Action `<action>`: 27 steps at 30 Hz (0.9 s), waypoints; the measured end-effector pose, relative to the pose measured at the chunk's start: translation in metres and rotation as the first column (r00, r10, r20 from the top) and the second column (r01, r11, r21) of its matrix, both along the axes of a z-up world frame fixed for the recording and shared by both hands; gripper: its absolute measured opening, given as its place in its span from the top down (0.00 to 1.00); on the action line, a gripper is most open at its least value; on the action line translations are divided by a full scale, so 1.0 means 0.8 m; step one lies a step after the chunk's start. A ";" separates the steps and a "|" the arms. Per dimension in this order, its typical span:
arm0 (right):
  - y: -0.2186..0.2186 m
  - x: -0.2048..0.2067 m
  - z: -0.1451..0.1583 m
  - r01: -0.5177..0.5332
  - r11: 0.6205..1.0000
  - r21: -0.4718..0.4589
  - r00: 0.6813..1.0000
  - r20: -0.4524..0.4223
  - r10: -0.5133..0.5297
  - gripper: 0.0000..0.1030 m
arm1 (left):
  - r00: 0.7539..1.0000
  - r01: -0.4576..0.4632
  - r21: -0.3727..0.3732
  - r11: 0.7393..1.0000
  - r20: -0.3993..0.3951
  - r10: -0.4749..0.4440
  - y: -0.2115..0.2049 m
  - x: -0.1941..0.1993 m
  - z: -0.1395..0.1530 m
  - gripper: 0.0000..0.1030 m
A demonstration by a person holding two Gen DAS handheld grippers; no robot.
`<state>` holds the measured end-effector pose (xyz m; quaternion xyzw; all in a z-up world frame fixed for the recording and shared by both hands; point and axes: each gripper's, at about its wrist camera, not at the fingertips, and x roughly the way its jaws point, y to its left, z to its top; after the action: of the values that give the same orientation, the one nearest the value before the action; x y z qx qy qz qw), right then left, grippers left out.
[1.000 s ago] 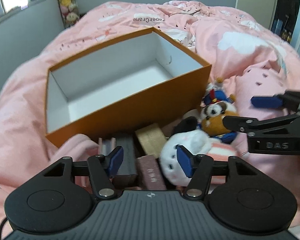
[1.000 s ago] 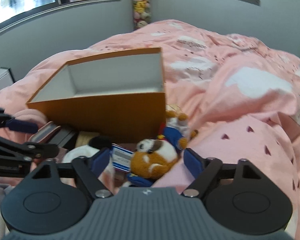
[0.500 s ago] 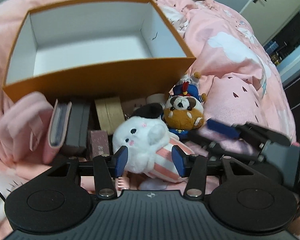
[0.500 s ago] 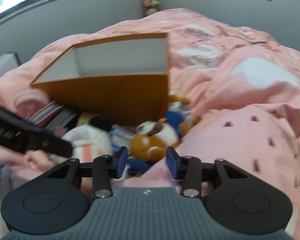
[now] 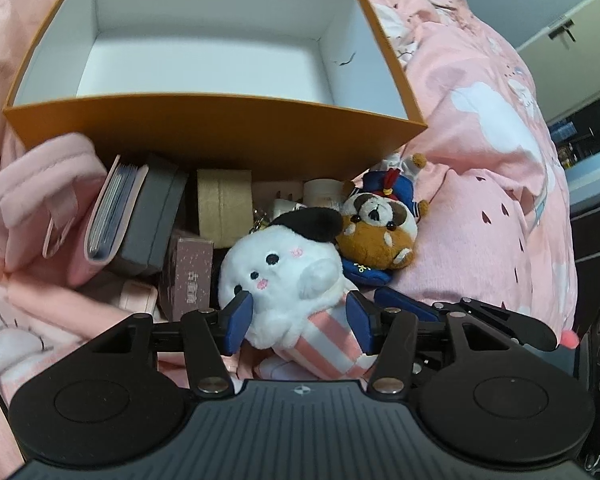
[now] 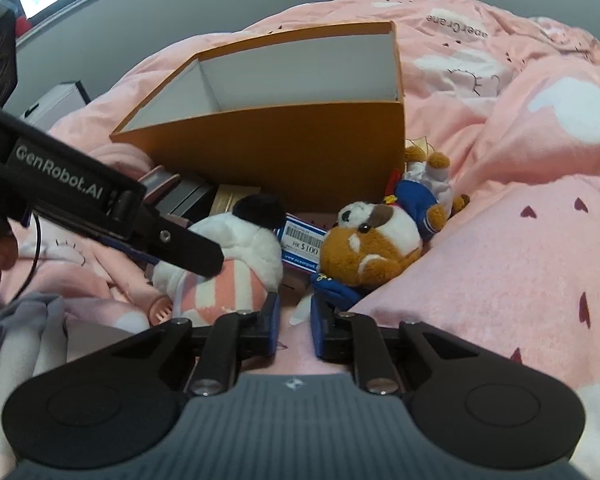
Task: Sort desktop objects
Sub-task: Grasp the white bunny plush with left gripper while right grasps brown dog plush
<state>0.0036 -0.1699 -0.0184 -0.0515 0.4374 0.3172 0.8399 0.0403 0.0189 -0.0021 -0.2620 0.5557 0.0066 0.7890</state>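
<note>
A white plush with a black ear and pink striped body [image 5: 284, 276] lies in front of an empty orange box [image 5: 220, 128]. My left gripper [image 5: 298, 320] is open, its blue pads on either side of the plush body, touching or nearly so. A brown bear plush in a blue sailor suit [image 5: 380, 224] lies to its right. In the right wrist view the white plush [image 6: 236, 256], the bear [image 6: 376, 240] and the box [image 6: 300, 152] show. My right gripper [image 6: 294, 320] is nearly shut and holds nothing, low over the bedding in front of the bear.
Between the box and the plush lie a pink card holder [image 5: 112, 212], a grey case [image 5: 152, 224], a beige round box [image 5: 224, 208] and a dark mauve carton [image 5: 188, 276]. A pink pouch [image 5: 40, 204] lies at left. Pink duvet [image 5: 480, 160] rises at right.
My left gripper has dropped toward the white plush, which now sits between its pads. My right gripper has narrowed from wide open to nearly shut and moved down in front of the bear.
</note>
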 end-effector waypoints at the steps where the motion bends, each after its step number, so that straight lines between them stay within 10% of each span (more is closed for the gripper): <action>1: -0.002 0.001 0.002 0.011 1.000 0.005 1.000 0.003 -0.011 0.80 | 1.000 -0.011 -0.011 1.000 -0.012 0.010 0.002 -0.001 0.000 0.41; 19: -0.007 0.064 0.002 0.215 0.977 -0.004 0.977 0.019 -0.214 0.35 | 0.977 -0.164 -0.115 0.980 -0.159 0.144 -0.003 0.009 -0.028 0.23; 27: 0.007 0.082 -0.025 0.213 0.976 -0.051 0.977 0.014 -0.213 0.34 | 0.965 -0.210 -0.167 0.963 -0.197 0.176 -0.003 0.011 -0.051 0.20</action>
<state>0.0693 -0.1641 -0.0384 -0.0275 0.4448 0.2137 0.8693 0.0491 0.0165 -0.0428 -0.3862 0.5947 0.0551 0.7030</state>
